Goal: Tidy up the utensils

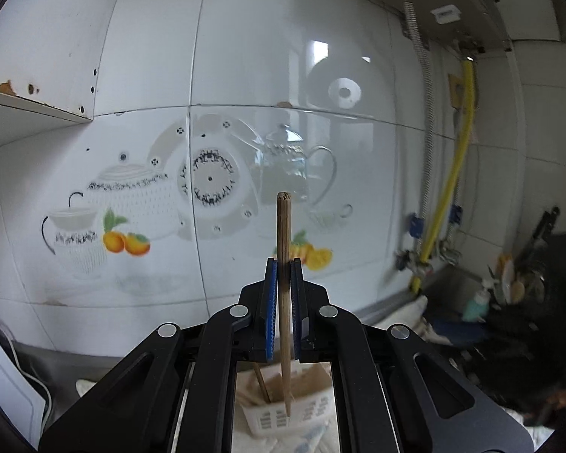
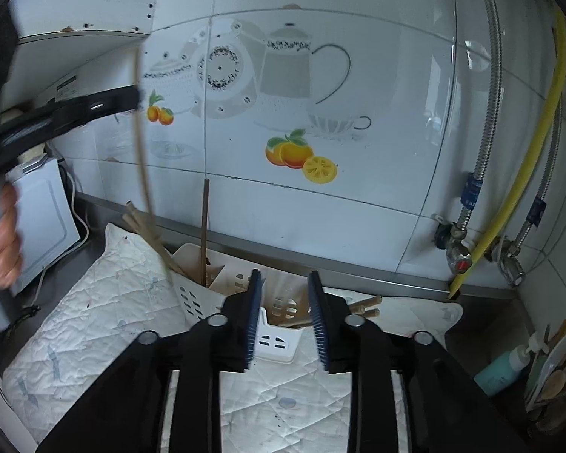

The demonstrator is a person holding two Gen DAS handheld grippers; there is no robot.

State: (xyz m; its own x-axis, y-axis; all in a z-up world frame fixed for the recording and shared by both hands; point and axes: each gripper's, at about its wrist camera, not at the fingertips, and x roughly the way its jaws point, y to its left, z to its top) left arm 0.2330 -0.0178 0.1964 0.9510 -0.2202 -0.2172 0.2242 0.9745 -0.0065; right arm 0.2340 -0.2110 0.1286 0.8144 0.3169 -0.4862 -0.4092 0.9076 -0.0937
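My left gripper [image 1: 284, 264] is shut on a wooden chopstick [image 1: 284, 226] and holds it upright, its lower end in the white slotted utensil holder [image 1: 279, 421]. From the right wrist view the left gripper [image 2: 137, 96] is at upper left with the blurred chopstick [image 2: 141, 158] hanging toward the holder [image 2: 196, 302]. A dark chopstick [image 2: 204, 230] stands in the holder, and more wooden chopsticks [image 2: 362, 307] lie on the far side. My right gripper [image 2: 285, 302] is open and empty, just in front of the holder.
A quilted white cloth [image 2: 94, 317] covers the counter under the holder. A white appliance [image 2: 45, 211] with a cord stands at left. Pipes and a yellow hose [image 2: 524, 151] run down the tiled wall at right. A teal bottle [image 2: 502, 370] and a rack with spoons sit at far right.
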